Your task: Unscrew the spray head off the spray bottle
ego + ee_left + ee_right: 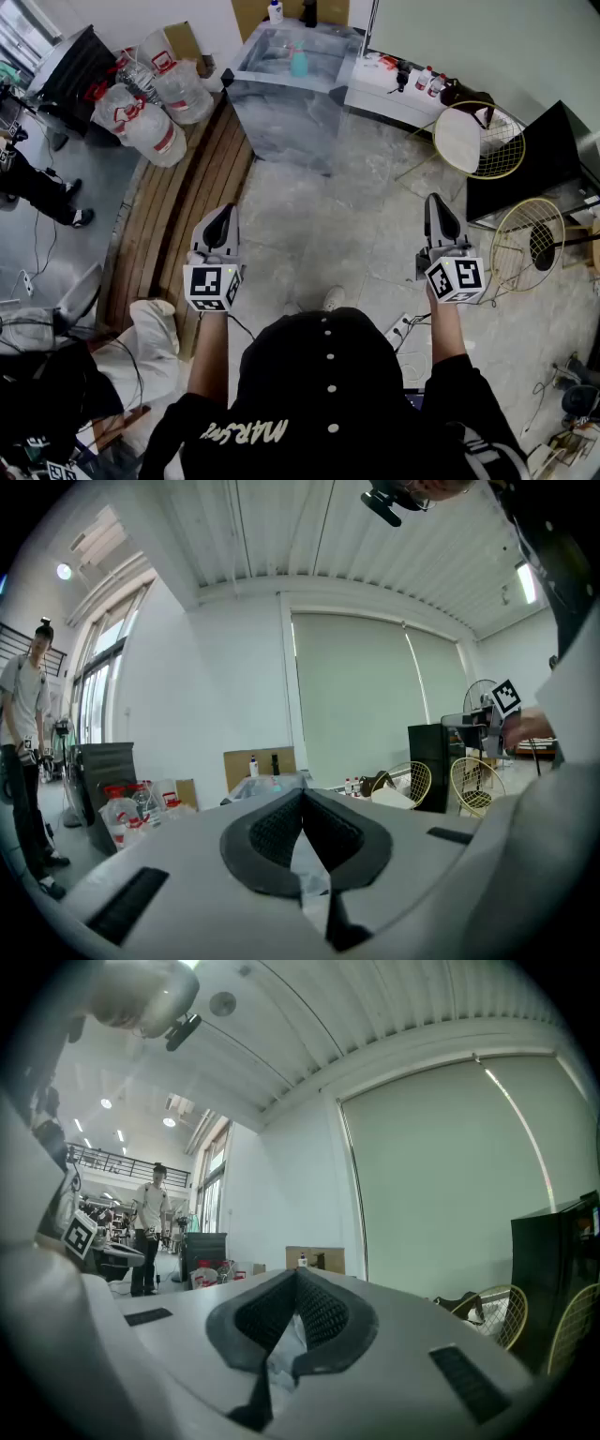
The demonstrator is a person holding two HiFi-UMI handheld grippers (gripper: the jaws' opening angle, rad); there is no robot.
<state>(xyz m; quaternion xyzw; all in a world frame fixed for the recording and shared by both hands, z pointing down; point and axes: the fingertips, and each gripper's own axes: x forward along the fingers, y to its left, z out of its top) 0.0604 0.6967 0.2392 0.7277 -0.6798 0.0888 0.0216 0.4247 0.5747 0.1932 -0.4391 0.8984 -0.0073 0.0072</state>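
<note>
A small teal spray bottle [298, 64] stands on a grey tabletop [281, 112], towards its far edge. It is well ahead of the person. The left gripper [224, 212] and right gripper [437, 202] are held out over the floor [347, 234], well short of the tabletop. Each has its jaws closed together on nothing.
</note>
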